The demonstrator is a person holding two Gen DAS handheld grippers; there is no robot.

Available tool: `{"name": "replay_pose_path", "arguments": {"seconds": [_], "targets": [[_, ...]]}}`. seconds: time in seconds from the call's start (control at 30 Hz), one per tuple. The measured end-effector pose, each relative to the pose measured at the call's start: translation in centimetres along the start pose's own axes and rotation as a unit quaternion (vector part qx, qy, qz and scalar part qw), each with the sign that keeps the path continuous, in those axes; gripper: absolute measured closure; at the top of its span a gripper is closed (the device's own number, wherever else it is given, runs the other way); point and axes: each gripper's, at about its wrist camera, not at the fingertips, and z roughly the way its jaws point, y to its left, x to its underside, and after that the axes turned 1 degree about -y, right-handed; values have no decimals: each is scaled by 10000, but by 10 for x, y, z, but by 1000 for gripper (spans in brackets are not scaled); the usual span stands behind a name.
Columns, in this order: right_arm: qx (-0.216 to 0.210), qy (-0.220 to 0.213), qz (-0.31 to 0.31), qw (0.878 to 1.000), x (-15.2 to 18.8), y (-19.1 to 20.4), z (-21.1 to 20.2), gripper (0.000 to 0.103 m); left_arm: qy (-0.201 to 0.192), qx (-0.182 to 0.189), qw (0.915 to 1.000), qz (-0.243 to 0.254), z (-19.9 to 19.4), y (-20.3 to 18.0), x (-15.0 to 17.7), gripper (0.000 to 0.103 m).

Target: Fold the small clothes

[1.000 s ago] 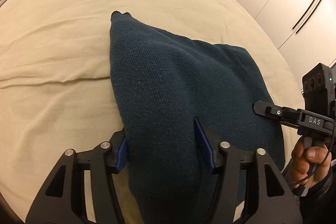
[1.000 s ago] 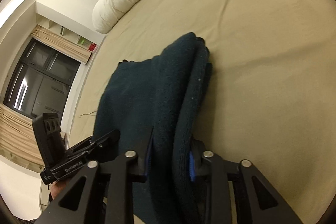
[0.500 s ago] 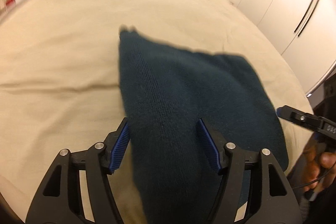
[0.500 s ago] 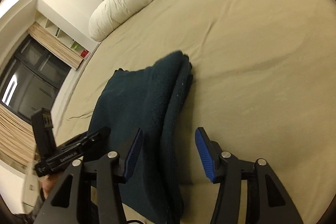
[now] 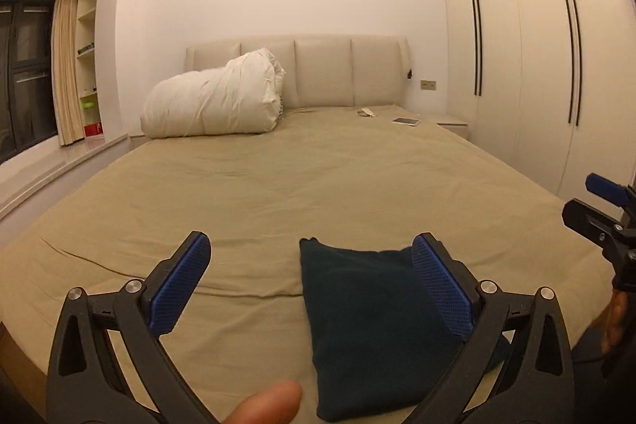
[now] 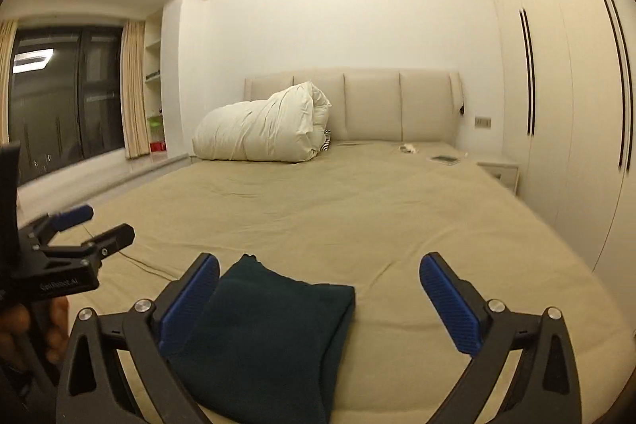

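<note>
With both tongs raised over the bed [image 5: 318,185], my left tongs [image 5: 310,289] are spreading, jaws wide apart and nothing pinched between the blue pads [image 5: 177,289]. My right tongs [image 6: 318,301] are spreading too, just as wide, gripping nothing. Below them the sweater [image 5: 369,336] lies folded on the sheet, a dark teal rectangle near the foot of the bed, free of both tools. In the left view it sits to the right, partly behind my right-side pad; in the right view it sits to the left, its edge behind the left-side pad. A fingertip [image 5: 266,404] pokes in at the bottom of the left view. My other hand [image 6: 35,328] shows at the left edge of the right view, wrapped round the handle. Further out, a rolled white duvet [image 5: 214,98] leans at the headboard [image 5: 318,70], small items lie near the far right corner, wardrobes [image 5: 536,46] run along the right, and a dark window [image 6: 59,98] sits left.
</note>
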Motion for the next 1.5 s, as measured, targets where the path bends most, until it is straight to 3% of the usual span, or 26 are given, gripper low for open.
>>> {"name": "replay_pose_path", "arguments": {"seconds": [0.1, 0.2, 0.3, 0.5, 0.67, 0.83, 1.33, 1.5], "targets": [[-29, 249, 261, 9993, -6, 1, -7, 0, 329, 100, 9992, -214, 0, 5, -1, 0], [22, 892, 529, 9946, -1, -1, 1, 0, 906, 19, 9954, -310, 9, 4, 8, 0], [156, 1630, 778, 9834, 8, -8, 16, 0, 1476, 140, 9878, -479, 31, 3, 21, 0], [162, 2546, 1452, 9559, 23, -16, 24, 0, 2201, 156, 9732, -652, 62, 0, 46, 0], [223, 2470, 1260, 9605, 21, -1, 13, 0, 2335, 210, 9702, -612, 69, -3, 54, 0], [186, 2559, 1352, 9570, 30, 0, 21, 0, 2411, 216, 9686, -560, 75, -4, 58, 0], [583, 2465, 1099, 9611, 42, -8, 30, 0, 2405, 149, 9694, -470, 74, -4, 59, 0], [533, 2534, 1087, 9598, 47, -6, 35, 0, 2414, 113, 9694, -437, 75, -6, 60, 0]]}}
